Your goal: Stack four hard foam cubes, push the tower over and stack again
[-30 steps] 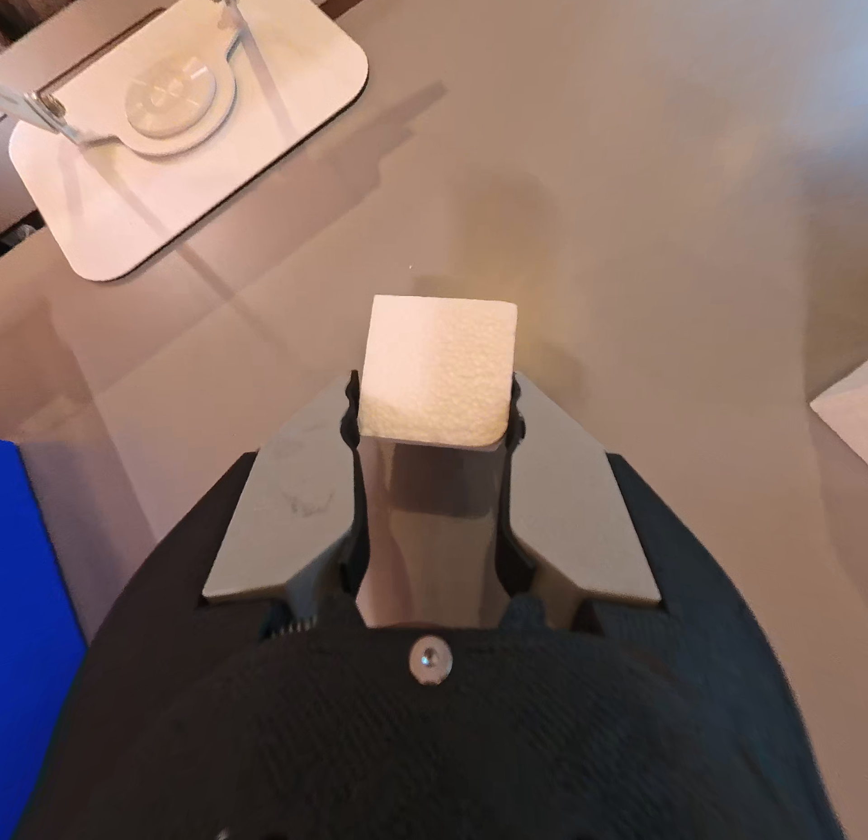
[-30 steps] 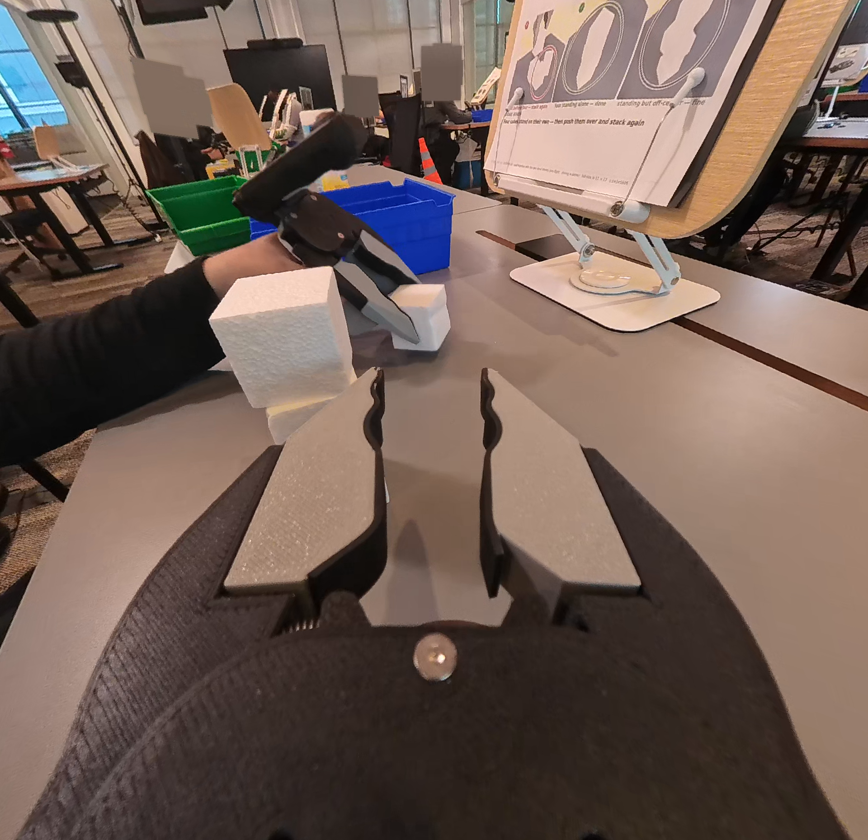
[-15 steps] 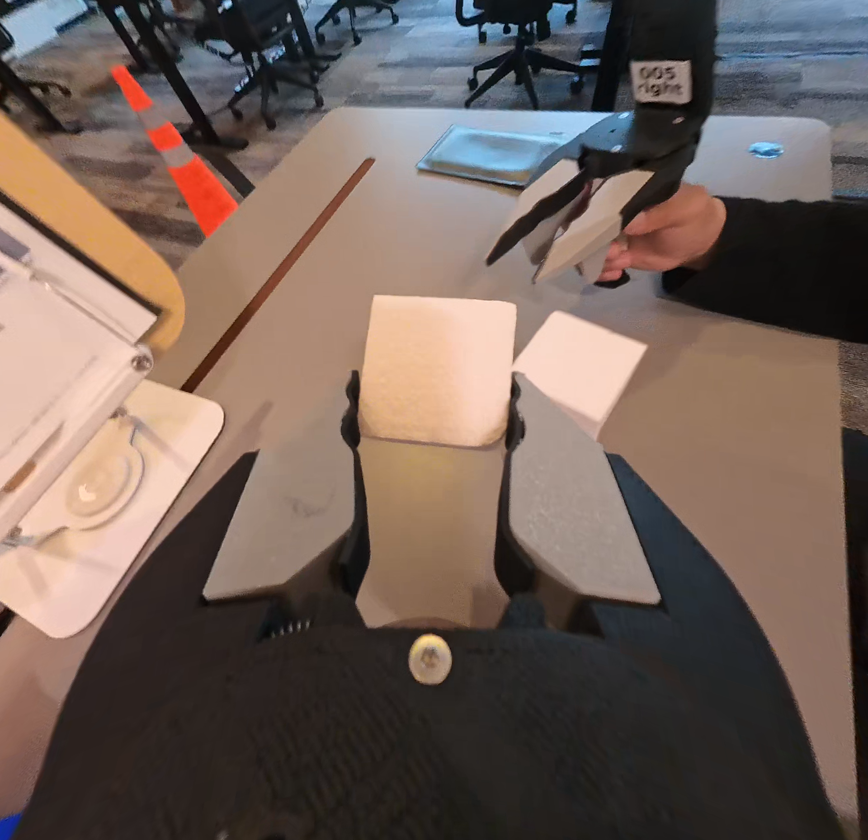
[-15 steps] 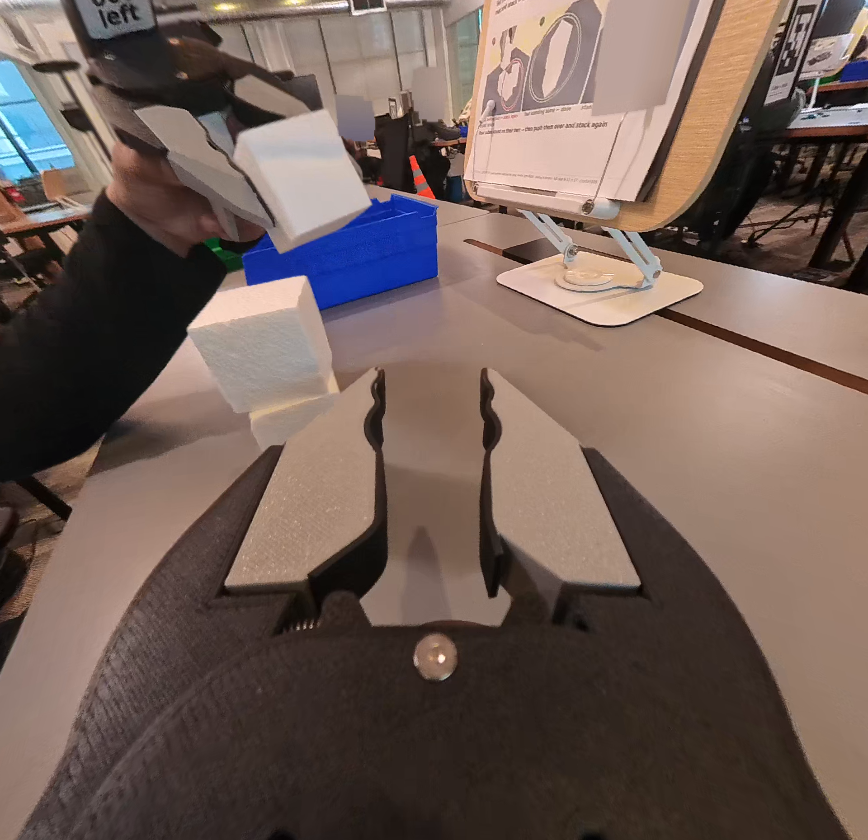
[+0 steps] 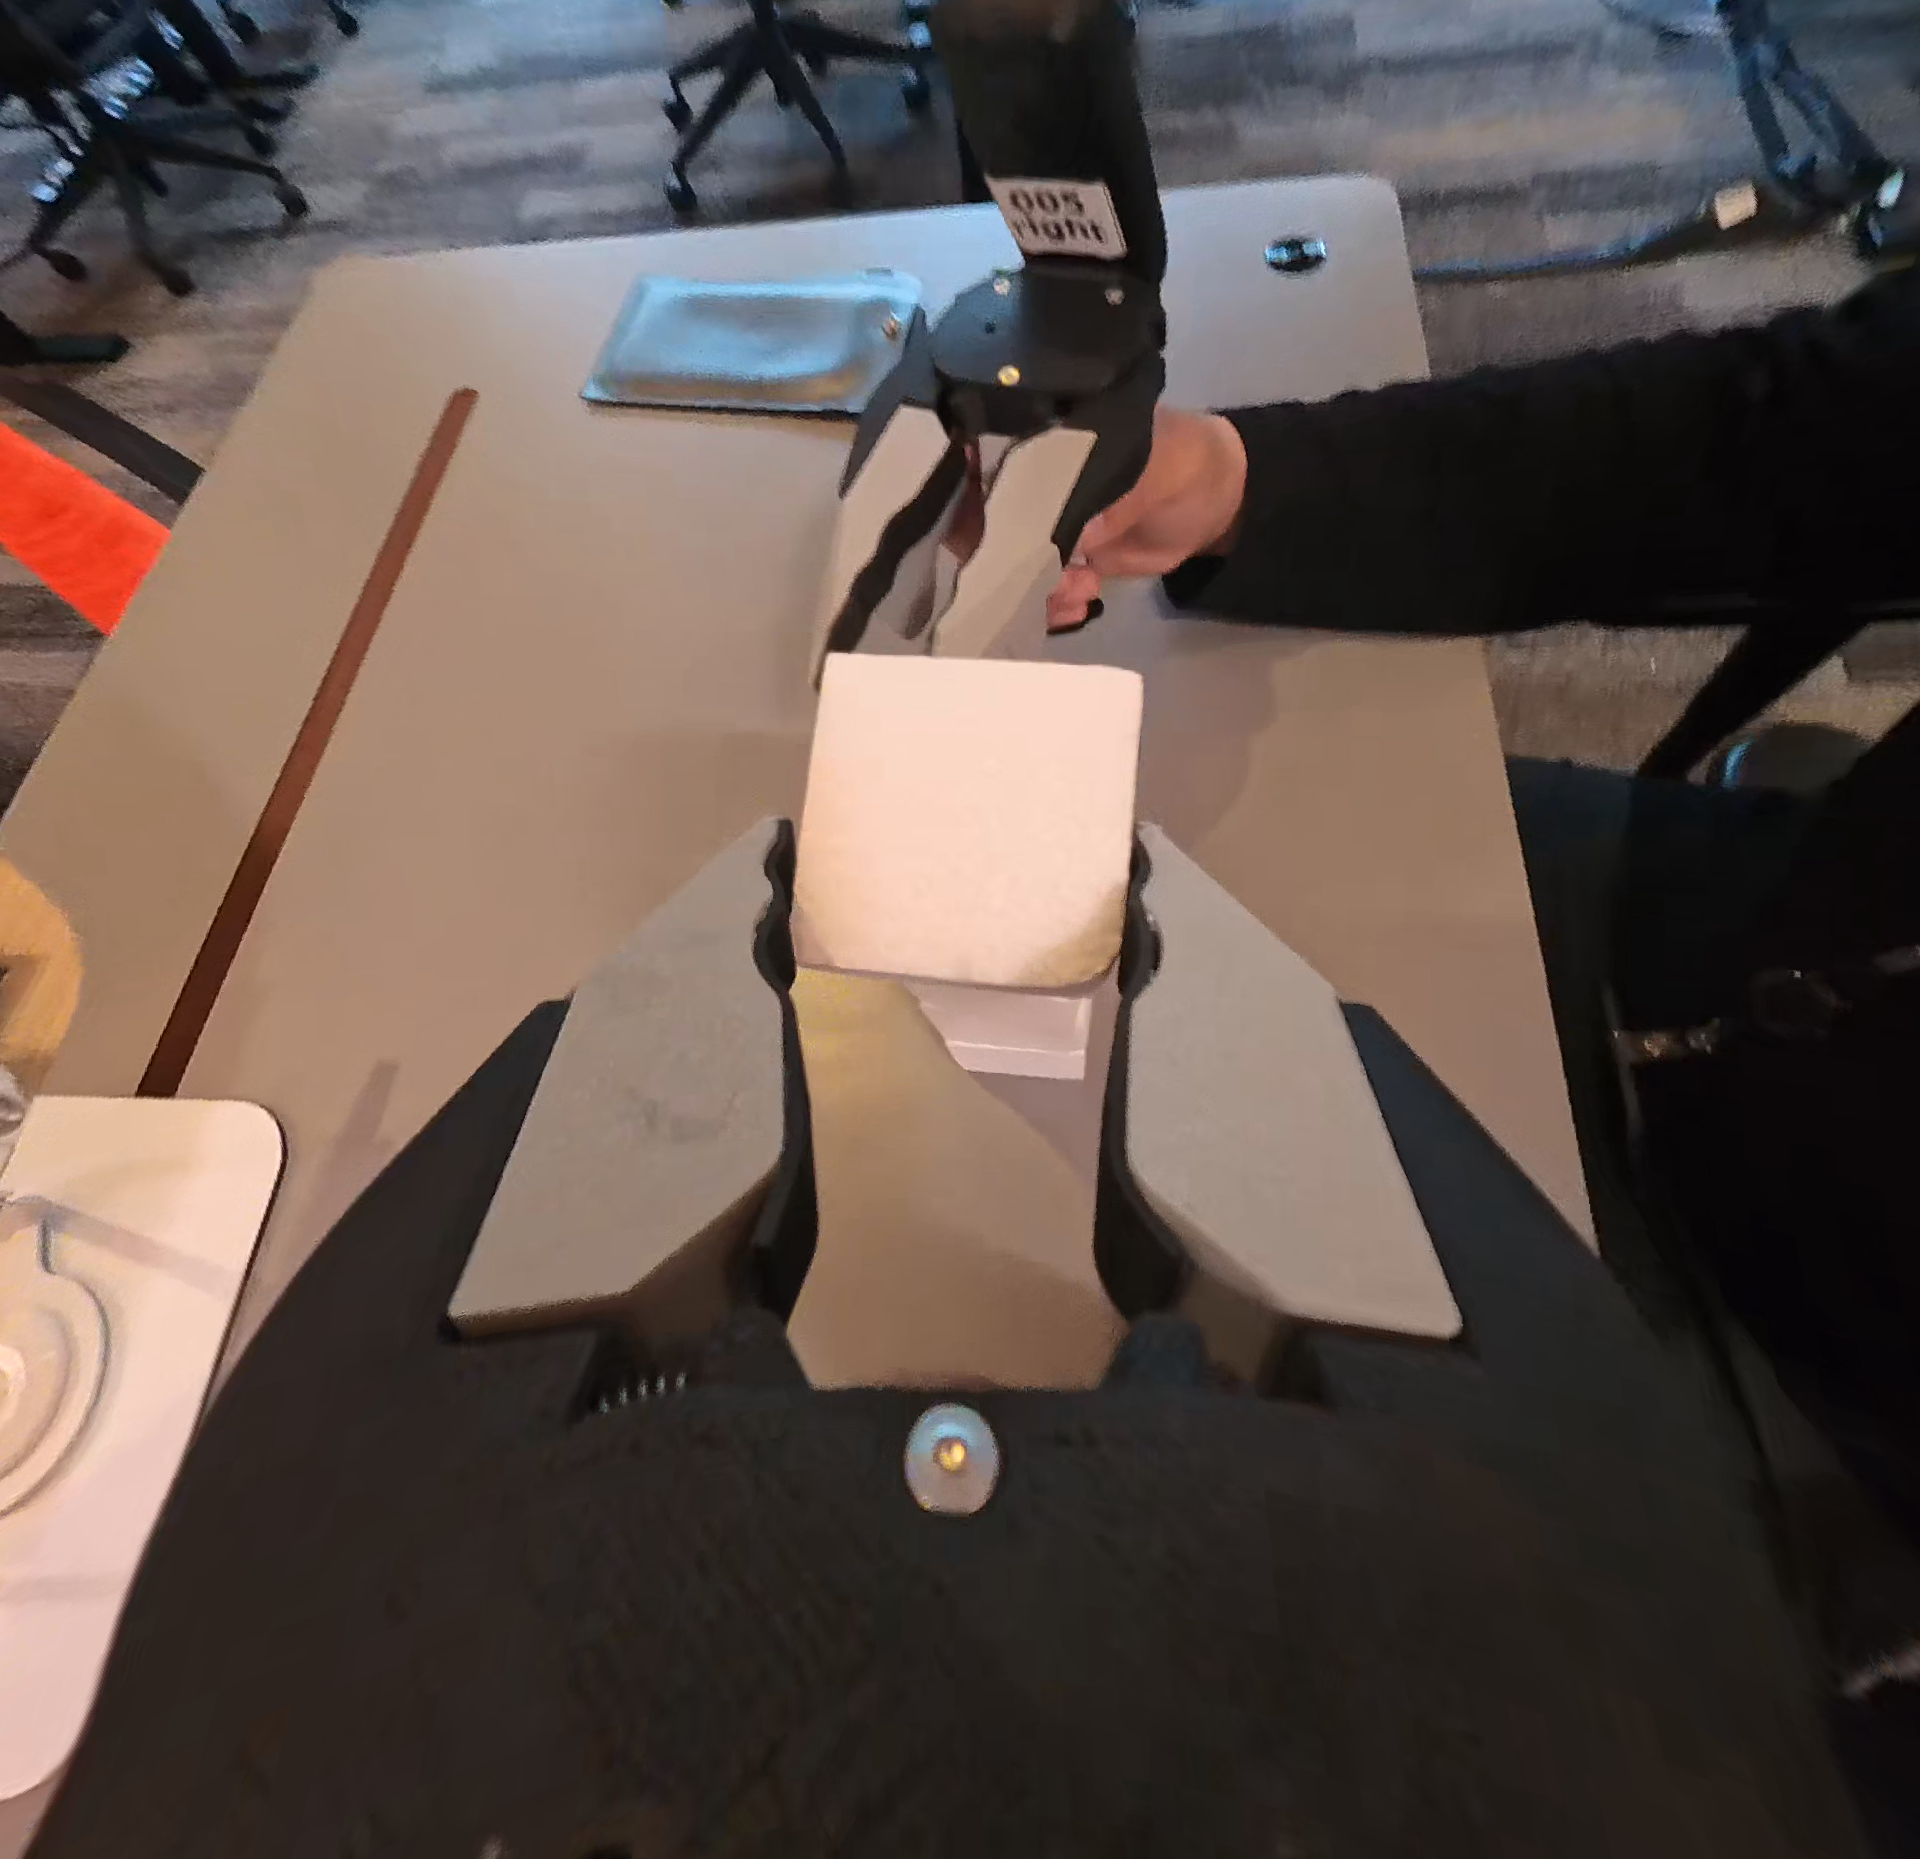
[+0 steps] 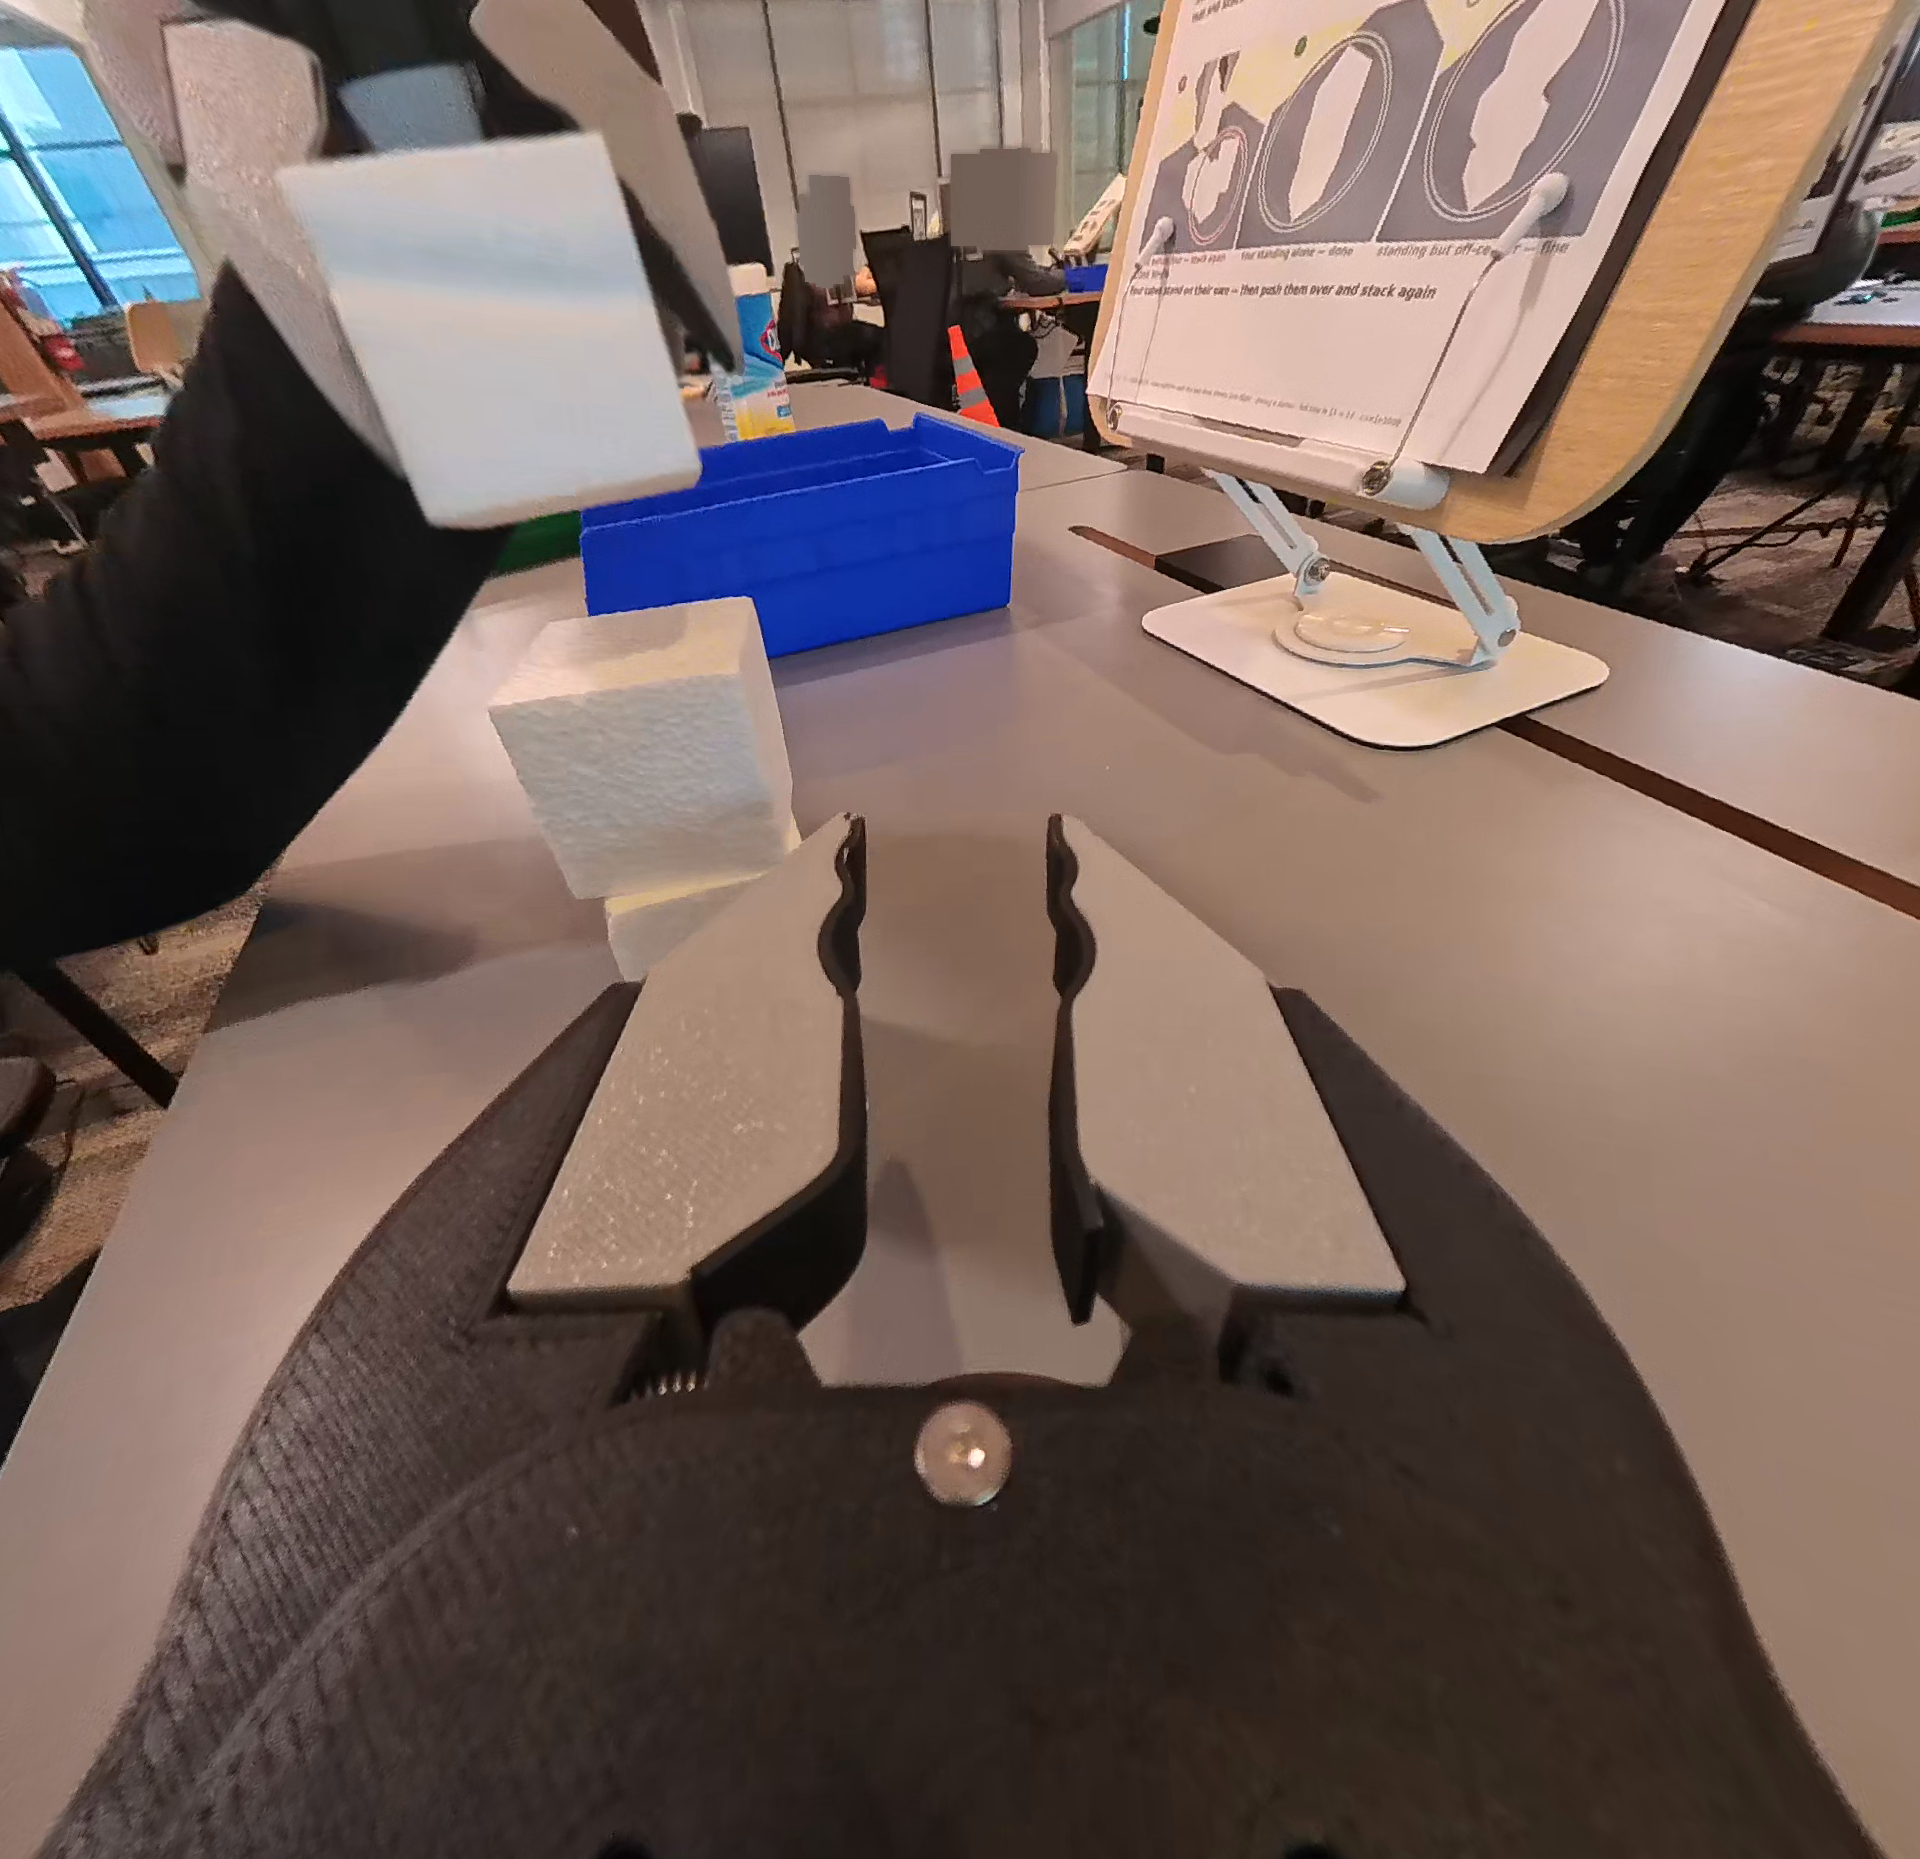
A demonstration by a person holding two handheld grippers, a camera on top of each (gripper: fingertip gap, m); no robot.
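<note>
1. Fingers of the left gripper are clamped on a white foam cube, one finger against each side of it.
2. Seen from the right wrist view, that held cube hangs in the air, tilted, above and a little to the left of two cubes stacked on the tabletop.
3. Upper stacked cube sits slightly askew on the lower cube, whose front is partly hidden by the near finger of the right gripper.
4. From the left wrist view, a white corner of the stack shows just under the held cube.
5. Right gripper fingers are parted with nothing between them; it sits just beside the stack, to its right, low over the tabletop.
6. Across the tabletop in the left wrist view, the right gripper points down just beyond the held cube, gripped by a hand in a dark sleeve.
7. Behind the stack stands a blue bin, and to its right a white stand carries a printed sheet on a wooden board.
8. A fourth cube is not visible in either view.
</note>
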